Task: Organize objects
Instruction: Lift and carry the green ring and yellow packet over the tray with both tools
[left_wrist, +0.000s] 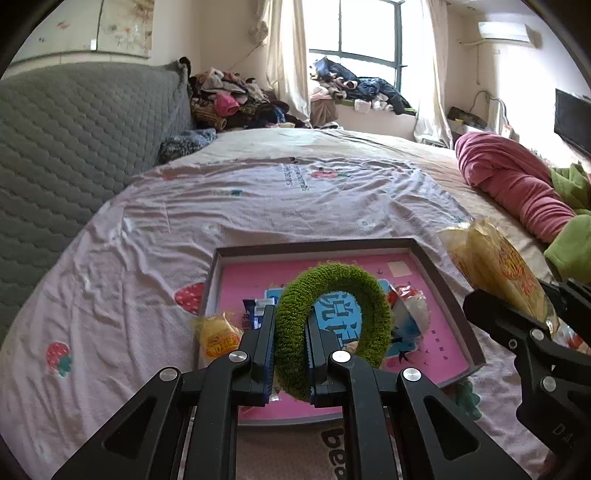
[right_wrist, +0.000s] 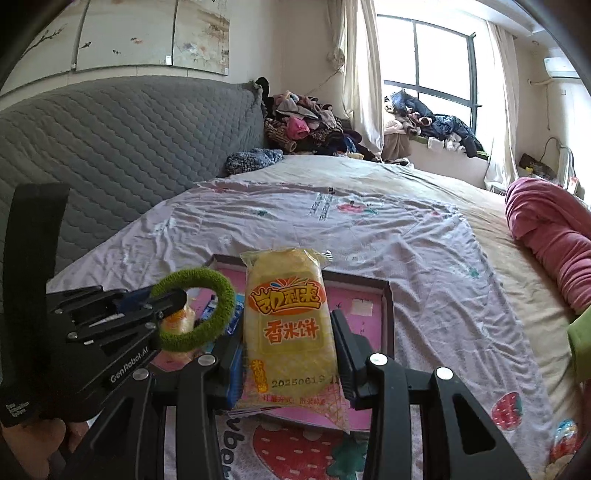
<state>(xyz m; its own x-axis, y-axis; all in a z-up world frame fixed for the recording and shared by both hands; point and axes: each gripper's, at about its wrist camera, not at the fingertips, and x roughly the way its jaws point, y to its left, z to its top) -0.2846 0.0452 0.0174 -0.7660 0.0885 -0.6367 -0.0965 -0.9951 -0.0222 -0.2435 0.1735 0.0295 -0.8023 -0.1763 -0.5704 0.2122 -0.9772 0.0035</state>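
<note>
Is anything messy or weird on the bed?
Yes. A small yellow snack packet straddles the pink tray's left rim, half out. Clothes are heaped beside the bed, and more on the windowsill.

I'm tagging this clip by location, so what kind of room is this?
Most likely a lived-in bedroom. A bed with a strawberry-print sheet fills the view, a grey quilted headboard runs beside it, and clothes are heaped on the window ledge and in the corner.
</note>
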